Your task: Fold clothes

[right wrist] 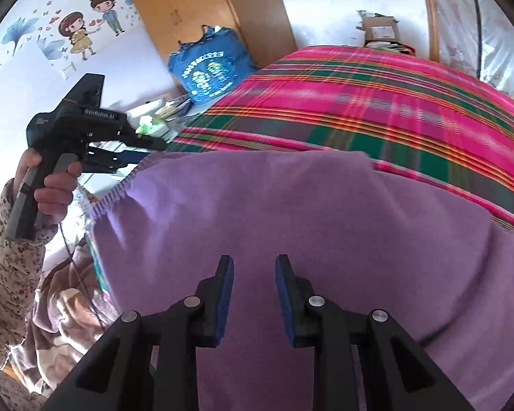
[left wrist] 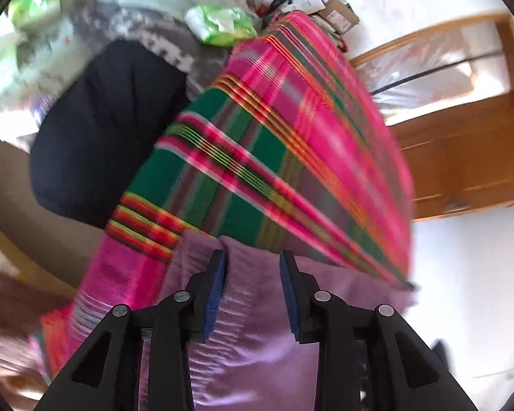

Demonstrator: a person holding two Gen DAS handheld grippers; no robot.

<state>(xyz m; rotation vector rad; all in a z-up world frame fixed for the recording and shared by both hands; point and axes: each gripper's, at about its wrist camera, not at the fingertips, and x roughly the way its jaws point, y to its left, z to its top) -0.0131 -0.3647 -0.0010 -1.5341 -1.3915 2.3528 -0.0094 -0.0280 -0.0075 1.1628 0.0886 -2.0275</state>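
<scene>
Your left gripper (left wrist: 253,263) hangs over the lilac garment (left wrist: 257,335) with its blue-padded fingers (left wrist: 216,294) set apart and nothing between them; the cloth passes under the gap, and whether the pads touch it you cannot tell from this blurred view. Your right gripper (right wrist: 253,267) stands the same way — jaws parted, a narrow gap, only the garment's smooth purple surface showing through. That garment lies spread on the pink-and-green plaid blanket (right wrist: 377,102), filling the near half of the right wrist view, its ribbed hem (right wrist: 120,188) running along the left edge. From the right wrist camera you see your left hand (right wrist: 51,185) wrapped round the grey handle at the far left, the floral sleeve (right wrist: 7,260) below it, and the black tool's tips reaching toward the garment's far-left corner; they look slightly parted there, though the corner itself is too small to judge. On the left of the left wrist view a dark navy cloth (left wrist: 96,130) lies beside the blanket — touching its edge. A blue printed bag (right wrist: 212,68) sits at the far side near the wooden cabinet (right wrist: 202,7).
</scene>
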